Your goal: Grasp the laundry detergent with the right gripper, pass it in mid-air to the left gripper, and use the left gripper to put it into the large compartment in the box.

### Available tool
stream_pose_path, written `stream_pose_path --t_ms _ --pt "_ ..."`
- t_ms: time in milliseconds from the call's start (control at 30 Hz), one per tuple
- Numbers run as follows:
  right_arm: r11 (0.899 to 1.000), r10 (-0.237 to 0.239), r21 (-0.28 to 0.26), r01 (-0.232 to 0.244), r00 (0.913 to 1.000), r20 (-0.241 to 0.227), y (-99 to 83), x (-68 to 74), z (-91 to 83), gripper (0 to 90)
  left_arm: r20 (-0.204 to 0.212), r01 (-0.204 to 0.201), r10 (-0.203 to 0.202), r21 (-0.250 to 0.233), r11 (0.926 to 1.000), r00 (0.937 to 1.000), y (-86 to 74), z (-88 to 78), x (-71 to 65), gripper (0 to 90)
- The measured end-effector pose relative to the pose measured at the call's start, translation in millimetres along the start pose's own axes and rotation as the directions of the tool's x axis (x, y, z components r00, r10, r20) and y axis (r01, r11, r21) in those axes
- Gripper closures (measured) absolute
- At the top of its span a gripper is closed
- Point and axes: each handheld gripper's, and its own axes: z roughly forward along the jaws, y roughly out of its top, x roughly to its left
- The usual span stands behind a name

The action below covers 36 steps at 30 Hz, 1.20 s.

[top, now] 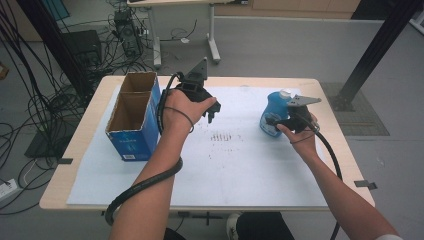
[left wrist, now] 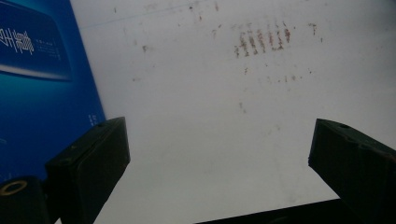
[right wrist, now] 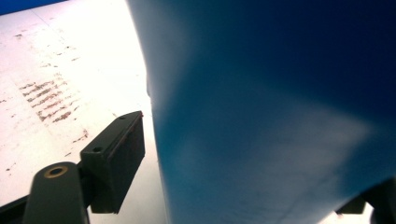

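Observation:
A blue plastic bottle [top: 276, 106] with a pale cap stands on the white mat [top: 240, 170] at the right. My right gripper [top: 272, 122] reaches it from the right, jaws on either side of its lower body. In the right gripper view the bottle [right wrist: 280, 93] sits between the jaws of my right gripper [right wrist: 247, 158]; a thin strip of mat shows between the left jaw and the bottle, and the right jaw is mostly hidden. My left gripper [top: 210, 116] hangs open over the mat beside the box, nothing between its jaws [left wrist: 219, 140].
An open-topped cardboard box [top: 131, 141] with blue sides and two compartments stands at the mat's left; its blue side [left wrist: 37, 93] is close to my left gripper. Brown smudges [top: 225, 136] mark the mat's middle. Cables, desk legs and a black post lie beyond the table.

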Motion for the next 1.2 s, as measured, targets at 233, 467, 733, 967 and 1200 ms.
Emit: stream_pose_path --t_ms 233,467,733,967,1200 --pt "1.000 -0.007 -0.002 0.007 1.0000 -0.001 -0.7 0.9 1.2 29.5 -0.003 0.003 -0.003 0.000 1.0000 1.0000 -0.7 0.3 0.9 5.8" --pt "1.000 -0.001 -0.014 0.001 1.0000 -0.002 -3.5 -0.5 0.5 39.5 -0.007 0.007 -0.007 0.001 1.0000 1.0000 -1.9 2.0 2.6 5.8" --pt "0.999 0.022 -0.022 -0.023 0.9995 -0.022 -4.3 -2.8 -0.1 41.4 -0.011 0.003 -0.003 0.002 1.0000 0.9999 -1.1 2.1 1.4 5.8" --pt "0.999 0.022 -0.025 -0.023 0.9995 -0.020 -4.7 -2.5 -0.3 41.8 -0.011 0.003 -0.003 0.008 1.0000 0.9999 -1.0 2.9 1.8 5.8" --pt "0.999 0.024 -0.023 -0.024 0.9996 -0.016 -4.5 -2.1 -0.4 42.0 -0.014 0.015 -0.015 0.008 0.9999 0.9998 -1.5 4.0 3.7 5.8"
